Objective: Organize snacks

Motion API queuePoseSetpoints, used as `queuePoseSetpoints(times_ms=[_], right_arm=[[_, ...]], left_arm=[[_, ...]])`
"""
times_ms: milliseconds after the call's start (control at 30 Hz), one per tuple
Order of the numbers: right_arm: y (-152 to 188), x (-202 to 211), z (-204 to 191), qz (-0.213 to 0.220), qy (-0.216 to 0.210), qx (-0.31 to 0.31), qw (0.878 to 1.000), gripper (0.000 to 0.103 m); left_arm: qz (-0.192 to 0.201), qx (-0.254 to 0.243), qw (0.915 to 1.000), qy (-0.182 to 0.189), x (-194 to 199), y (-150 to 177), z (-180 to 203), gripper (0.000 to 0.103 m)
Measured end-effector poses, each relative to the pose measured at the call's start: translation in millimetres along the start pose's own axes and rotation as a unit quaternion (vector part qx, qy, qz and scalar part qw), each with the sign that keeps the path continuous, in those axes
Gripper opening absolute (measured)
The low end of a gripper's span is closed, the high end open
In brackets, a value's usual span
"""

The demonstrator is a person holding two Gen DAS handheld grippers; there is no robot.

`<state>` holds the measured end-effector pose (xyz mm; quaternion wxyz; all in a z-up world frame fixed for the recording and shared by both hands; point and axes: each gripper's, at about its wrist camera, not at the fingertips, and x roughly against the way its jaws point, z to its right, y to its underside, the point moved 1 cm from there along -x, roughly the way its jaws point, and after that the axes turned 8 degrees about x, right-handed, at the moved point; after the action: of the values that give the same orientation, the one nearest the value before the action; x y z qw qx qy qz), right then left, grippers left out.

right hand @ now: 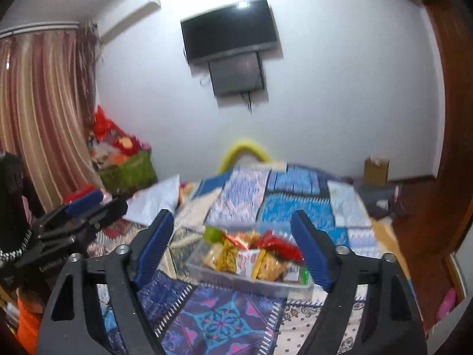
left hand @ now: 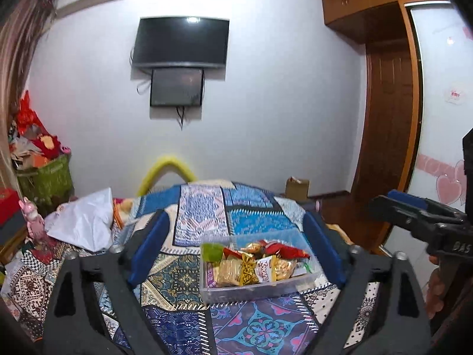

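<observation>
Two grippers: both were raised above the patchwork bedspread (left hand: 201, 222) with their blue-padded jaws spread wide and nothing between them.
Left gripper (left hand: 236, 248): released; its jaws framed the clear plastic container (left hand: 254, 291) from a distance, touching nothing.
Right gripper (right hand: 233, 251): released as well; it was aimed at the same container (right hand: 248, 284), well short of it. It also showed at the right edge of the left view (left hand: 414, 210), held in the person's hand (left hand: 437, 287).
Left gripper in the right view (right hand: 79, 207): it sat off to the left side, apart from the right one.
Snacks (left hand: 254, 263): they lay piled inside the container, a jumble of packets in red, gold, yellow and white wrappers, with a green piece (left hand: 211, 251) at the far left corner. In the right view the pile (right hand: 254, 254) was blurred, so single packets could not be told apart.
Container position: it rested on the bedspread, in front of both grippers and slightly right of centre in the left view.
Bed surroundings: a white sheet of paper or plastic (left hand: 85, 222) lay crumpled on the left side of the bed; a green basket (left hand: 47, 177) heaped with red and orange items stood beyond it by the curtain (right hand: 44, 112).
Wall: a dark television (left hand: 180, 43) hung above a smaller dark screen (left hand: 176, 87).
Far right: a cardboard box (left hand: 297, 188) sat on the floor near the wooden door (left hand: 387, 118).
</observation>
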<state>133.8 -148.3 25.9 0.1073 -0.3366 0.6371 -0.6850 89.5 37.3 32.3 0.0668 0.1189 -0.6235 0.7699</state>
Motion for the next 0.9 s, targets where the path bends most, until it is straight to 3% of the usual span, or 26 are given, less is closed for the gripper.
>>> queuePoseSetpoints(times_ms=[167, 500, 900], right_arm=[[-4, 25, -9, 0.028, 0.012, 0.007, 1.0, 0.103], [6, 38, -17, 0.027, 0.017, 0.008, 0.999, 0.103], [11, 46, -17, 0.026, 0.016, 0.007, 1.0, 0.103]], left_arm=[[0.012, 0.007, 0.9999, 0.005, 22, -2, 3, 0.101], [0.016, 0.013, 0.9997, 0.012, 44, 1, 6, 0.101], [0.004, 0.013, 0.9998, 0.013, 43, 7, 9, 0.101]])
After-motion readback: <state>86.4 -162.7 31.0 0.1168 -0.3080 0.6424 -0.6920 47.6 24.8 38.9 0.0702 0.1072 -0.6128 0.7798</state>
